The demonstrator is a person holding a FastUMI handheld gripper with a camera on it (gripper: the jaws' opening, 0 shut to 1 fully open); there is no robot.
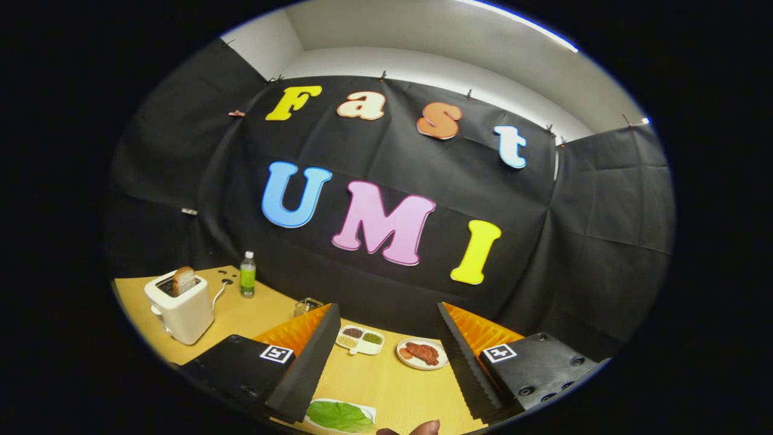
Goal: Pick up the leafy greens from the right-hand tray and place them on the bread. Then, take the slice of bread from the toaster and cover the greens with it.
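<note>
My fingers spread wide above the desk; greens lie between them, bread stands in the toaster at the desk's left edge.

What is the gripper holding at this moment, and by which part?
Nothing is held. The gripper is open, its fingers spread wide with only bare table between them; the leafy greens lie on their tray below, untouched.

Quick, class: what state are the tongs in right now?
Tongs: open, holding nothing; the leafy greens lie on their tray between the fingers.
</note>
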